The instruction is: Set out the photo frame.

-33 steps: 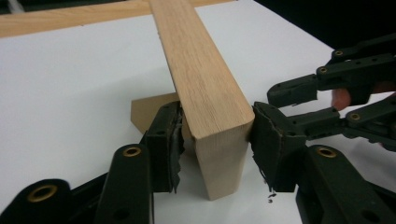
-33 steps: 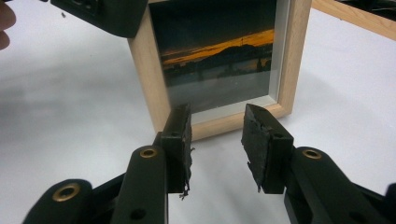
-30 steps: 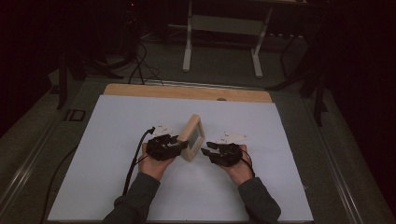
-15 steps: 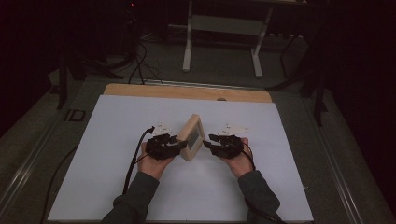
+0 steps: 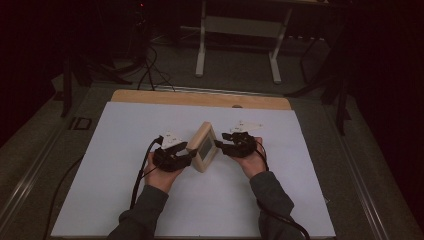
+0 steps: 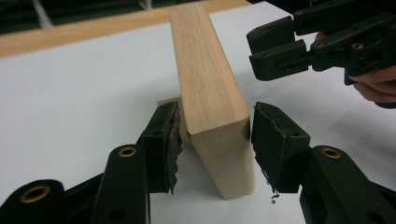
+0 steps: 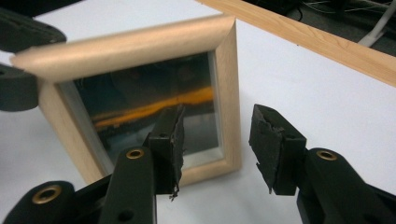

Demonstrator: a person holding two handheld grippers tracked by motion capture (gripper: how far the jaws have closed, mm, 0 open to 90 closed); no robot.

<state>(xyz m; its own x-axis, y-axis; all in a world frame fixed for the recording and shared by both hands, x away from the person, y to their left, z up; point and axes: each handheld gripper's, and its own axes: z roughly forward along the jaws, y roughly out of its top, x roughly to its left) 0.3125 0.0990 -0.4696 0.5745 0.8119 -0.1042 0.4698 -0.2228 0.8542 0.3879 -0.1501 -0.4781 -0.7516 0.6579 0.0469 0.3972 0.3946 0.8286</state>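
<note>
Picture frame point(image 7: 140, 88): pale unpainted wood, smooth, matt, fine straight grain, rounded edges; its pane point(image 7: 154, 112) is glossy and mirrors an orange streak. Left tool point(image 6: 215, 140) and right tool point(image 7: 217, 135): matt black plastic with brass-coloured rivets; the pads point(image 6: 273, 144) are black, rubbery, ragged-edged. Bench point(image 5: 125, 130): matt white sheet, smooth, like paper, over a pale wood board point(image 5: 200, 99).
</note>
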